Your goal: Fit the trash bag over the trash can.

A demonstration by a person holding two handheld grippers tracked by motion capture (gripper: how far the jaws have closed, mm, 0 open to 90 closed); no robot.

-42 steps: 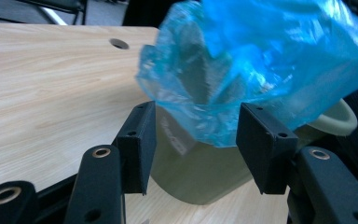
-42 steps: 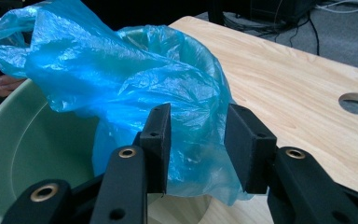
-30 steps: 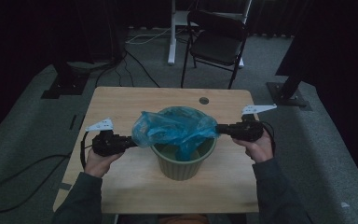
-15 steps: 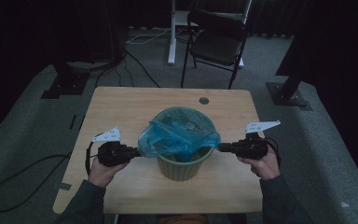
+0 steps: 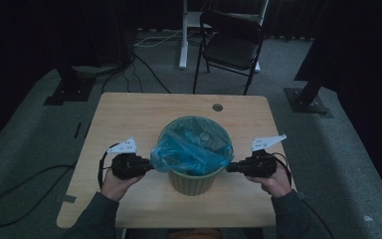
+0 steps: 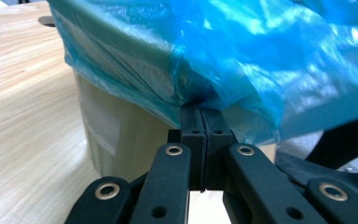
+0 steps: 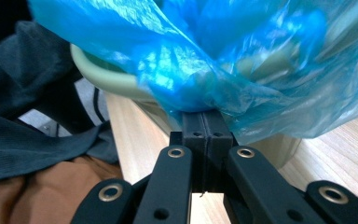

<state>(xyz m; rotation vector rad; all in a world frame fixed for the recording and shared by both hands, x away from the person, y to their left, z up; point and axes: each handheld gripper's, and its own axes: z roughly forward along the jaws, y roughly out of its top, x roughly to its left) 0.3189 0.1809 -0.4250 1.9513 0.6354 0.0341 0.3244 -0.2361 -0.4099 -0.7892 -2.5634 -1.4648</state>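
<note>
Pinching the blue bag [image 5: 191, 152] on both sides, you had the left gripper [image 5: 146, 167] and the right gripper [image 5: 231, 167] clamped tight on its film, jaws just closed and pressed together with the plastic caught at their tips, seen close in the left gripper view [image 6: 203, 109] and the right gripper view [image 7: 204, 112]. The bag sat draped over the rim of the green bin [image 5: 193, 181], which stood mid-table [image 5: 129, 114] near your edge, between your two hands.

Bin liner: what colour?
Translucent blue. The bin liner shows best in the left gripper view, draped over the pale green bin.
</note>
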